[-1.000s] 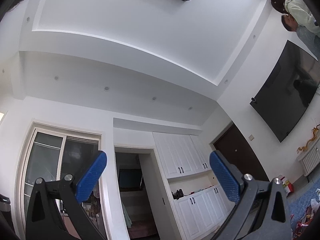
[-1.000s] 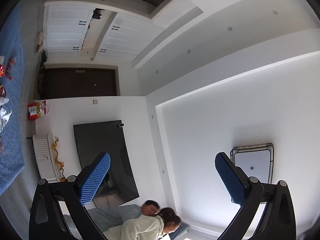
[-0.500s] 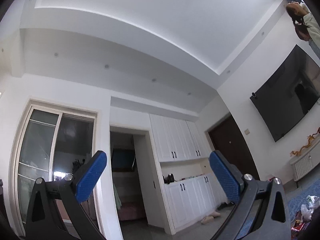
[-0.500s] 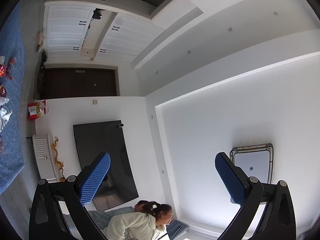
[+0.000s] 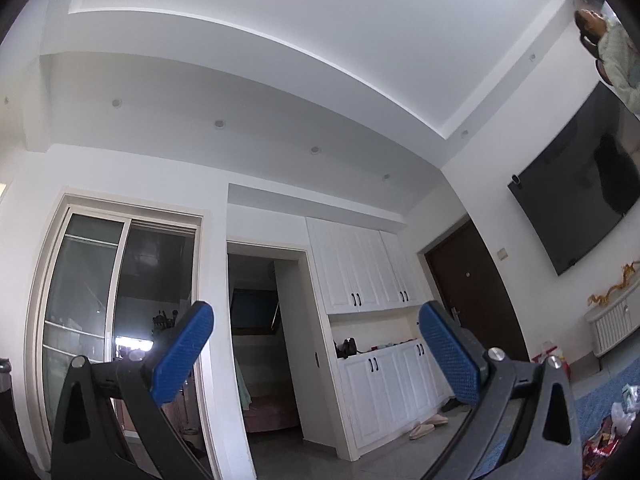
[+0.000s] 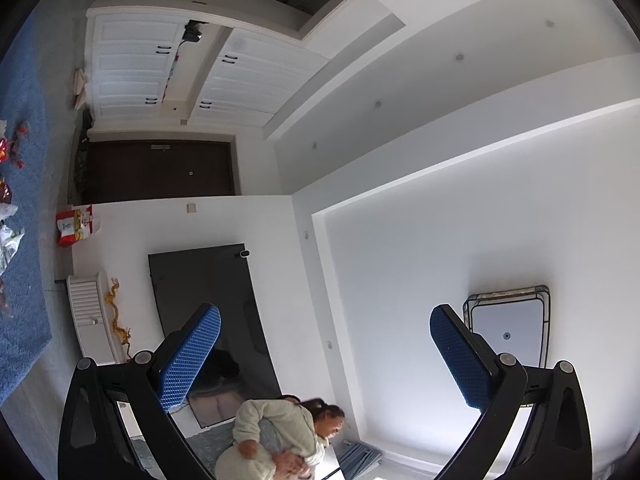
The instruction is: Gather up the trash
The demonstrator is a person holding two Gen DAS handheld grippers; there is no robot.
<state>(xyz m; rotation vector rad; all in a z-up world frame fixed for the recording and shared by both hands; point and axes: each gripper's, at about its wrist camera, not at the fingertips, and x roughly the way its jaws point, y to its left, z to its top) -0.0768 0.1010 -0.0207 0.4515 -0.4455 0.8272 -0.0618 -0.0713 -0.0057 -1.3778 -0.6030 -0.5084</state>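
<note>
Pointing up at the room, the left gripper (image 5: 316, 354) holds nothing, its blue pads spread wide against white cabinets (image 5: 360, 268) and a dark doorway (image 5: 260, 340). The right gripper (image 6: 326, 354) is likewise agape and empty, its view rolled sideways toward the ceiling and a wall TV (image 6: 208, 320). Trash (image 5: 618, 420) lies on the blue rug (image 5: 592, 396) at the lower right edge of the left view, well apart from the fingers; in the right view, wrappers (image 6: 12, 148) dot the same rug along the left edge. A red and white bag (image 6: 74, 226) stands near the brown door (image 6: 156, 172) (its print is too small to read). A woman (image 6: 280, 436) in a pale robe shows between the right fingers.
</note>
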